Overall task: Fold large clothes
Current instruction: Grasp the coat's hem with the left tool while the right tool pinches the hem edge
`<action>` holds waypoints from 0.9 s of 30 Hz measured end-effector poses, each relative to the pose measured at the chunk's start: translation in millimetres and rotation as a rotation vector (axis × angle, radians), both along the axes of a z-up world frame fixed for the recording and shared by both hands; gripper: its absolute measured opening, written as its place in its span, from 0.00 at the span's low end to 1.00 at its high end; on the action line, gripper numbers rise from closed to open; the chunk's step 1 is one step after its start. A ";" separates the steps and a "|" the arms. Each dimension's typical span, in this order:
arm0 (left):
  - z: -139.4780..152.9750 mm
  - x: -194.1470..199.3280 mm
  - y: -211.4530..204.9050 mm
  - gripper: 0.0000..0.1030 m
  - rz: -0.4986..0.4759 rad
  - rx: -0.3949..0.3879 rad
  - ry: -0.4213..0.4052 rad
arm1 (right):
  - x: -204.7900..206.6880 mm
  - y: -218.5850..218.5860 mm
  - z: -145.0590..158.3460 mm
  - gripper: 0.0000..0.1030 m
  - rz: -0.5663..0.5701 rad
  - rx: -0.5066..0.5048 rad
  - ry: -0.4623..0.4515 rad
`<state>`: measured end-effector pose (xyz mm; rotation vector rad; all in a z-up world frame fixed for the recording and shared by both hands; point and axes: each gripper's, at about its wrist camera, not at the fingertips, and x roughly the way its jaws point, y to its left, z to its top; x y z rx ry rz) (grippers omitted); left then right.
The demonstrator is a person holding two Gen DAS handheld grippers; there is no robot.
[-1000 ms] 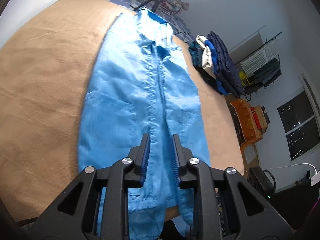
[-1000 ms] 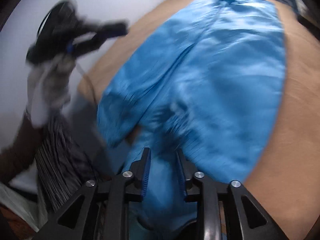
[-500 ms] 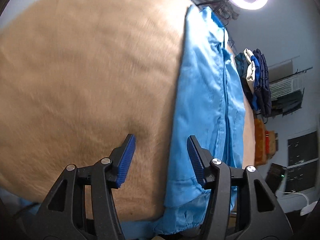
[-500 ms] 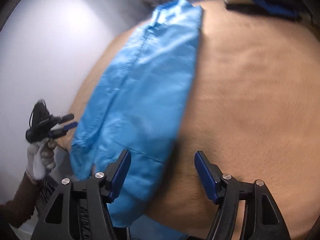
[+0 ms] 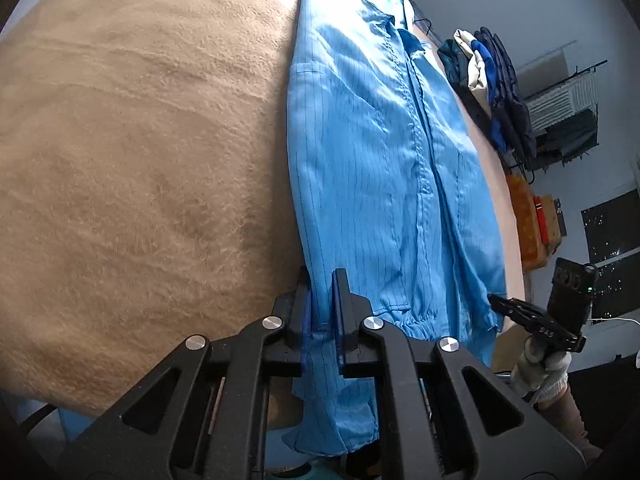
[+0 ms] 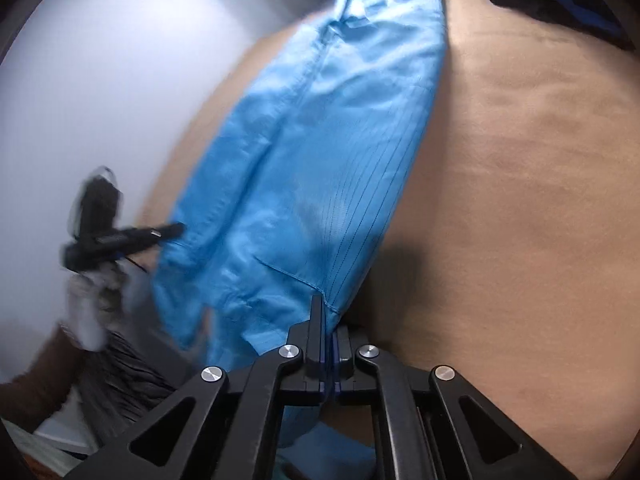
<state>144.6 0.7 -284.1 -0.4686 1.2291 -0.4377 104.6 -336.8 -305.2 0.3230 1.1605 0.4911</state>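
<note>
Blue work jacket: flat, lengthwise on tan blanket, hem at 6 o'clock. Thin, soft, slippery, light. Left tongs, right tongs just closed, pinching opposite hem corners; best hold.

Jacket spread lengthwise down the surface, hem hanging over the near edge. Left claw at one hem corner, right claw at the other. Clothes pile beyond the far side edge.
</note>
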 end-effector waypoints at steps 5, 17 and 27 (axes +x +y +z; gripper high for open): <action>-3.1 2.0 9.9 0.23 0.028 -0.096 0.042 | 7.3 -4.0 -11.0 0.37 -0.010 0.122 0.026; 2.6 -2.5 -8.5 0.08 -0.044 -0.122 0.028 | 11.1 6.5 -15.4 0.07 0.028 0.229 0.021; 5.9 2.7 -7.9 0.06 -0.055 -0.193 0.034 | 24.6 4.5 -22.3 0.04 0.025 0.300 0.054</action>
